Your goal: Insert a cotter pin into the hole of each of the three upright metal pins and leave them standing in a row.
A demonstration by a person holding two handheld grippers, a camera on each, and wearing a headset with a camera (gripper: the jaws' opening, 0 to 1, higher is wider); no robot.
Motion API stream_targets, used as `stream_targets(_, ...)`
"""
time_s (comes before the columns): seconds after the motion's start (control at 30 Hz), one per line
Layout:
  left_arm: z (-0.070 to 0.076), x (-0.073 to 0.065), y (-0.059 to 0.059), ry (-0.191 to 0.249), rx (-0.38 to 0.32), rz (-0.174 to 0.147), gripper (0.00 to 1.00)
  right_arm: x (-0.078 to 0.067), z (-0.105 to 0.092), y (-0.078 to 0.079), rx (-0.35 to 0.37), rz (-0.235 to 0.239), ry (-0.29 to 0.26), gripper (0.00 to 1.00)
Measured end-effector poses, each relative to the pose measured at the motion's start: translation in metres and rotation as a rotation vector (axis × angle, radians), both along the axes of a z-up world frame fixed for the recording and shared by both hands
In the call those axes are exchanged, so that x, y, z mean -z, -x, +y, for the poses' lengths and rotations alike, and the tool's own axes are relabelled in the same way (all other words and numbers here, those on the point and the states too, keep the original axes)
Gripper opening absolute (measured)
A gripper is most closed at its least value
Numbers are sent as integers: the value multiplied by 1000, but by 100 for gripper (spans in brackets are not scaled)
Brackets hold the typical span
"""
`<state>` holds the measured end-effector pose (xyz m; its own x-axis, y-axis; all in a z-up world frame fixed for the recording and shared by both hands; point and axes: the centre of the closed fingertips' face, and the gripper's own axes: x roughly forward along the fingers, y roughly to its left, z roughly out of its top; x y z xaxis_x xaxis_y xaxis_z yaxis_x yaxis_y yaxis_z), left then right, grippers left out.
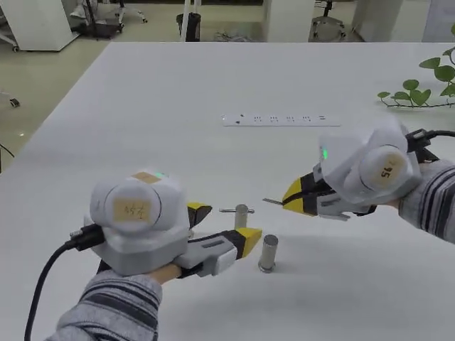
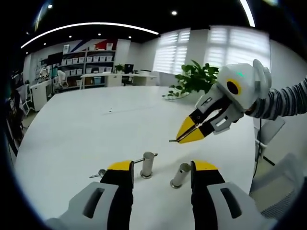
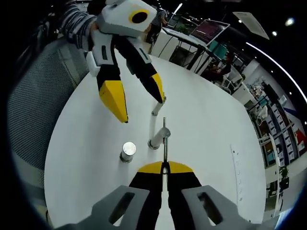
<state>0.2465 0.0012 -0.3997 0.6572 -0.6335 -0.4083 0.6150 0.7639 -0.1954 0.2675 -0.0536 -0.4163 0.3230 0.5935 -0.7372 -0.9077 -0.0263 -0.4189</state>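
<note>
My right gripper (image 1: 288,201) has its jaws pressed shut on a cotter pin (image 1: 271,202), held by one end so the free end points toward the row of metal pins on the white tabletop (image 1: 213,106). My left gripper (image 1: 224,224) has its jaws spread wide and holds nothing, hovering close to the pins. The middle metal pin (image 1: 242,217) stands upright with a fitted cotter pin (image 1: 229,210) already crosswise through it. The nearest metal pin (image 1: 269,252) stands just beside it and looks bare to me. The third metal pin (image 3: 158,106) sits right by the tip of one of my left jaws, and I cannot tell whether they touch or whether it carries a cotter pin. I judge the bare one to be the next target, and the risks are plain. These pins stand free, so any sideways push from a cotter pin that misses the hole could tip one over, and it might take its neighbour with it. I cannot see the hole, so it may not face my approach. The cotter pin is thin and gripped at one end only, so it could swivel or slip in my right jaws under load. My open left jaws steady nothing, and closing them carelessly could knock the third pin or snag the fitted cotter pin.
</note>
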Motion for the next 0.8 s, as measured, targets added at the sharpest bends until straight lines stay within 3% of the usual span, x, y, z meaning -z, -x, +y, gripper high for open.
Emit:
stream_targets(0.43,-13,2,5,74,21,69,19,-2,18,25,-97,-22,-14,0)
stream_targets(0.67,-18,1,7,122,21,105,8,-7,25,31,-128,-31,-27,0)
stream_targets(0.8,-18,2,8,125,20,112,5,-8,27,32,-135,-32,-29,0)
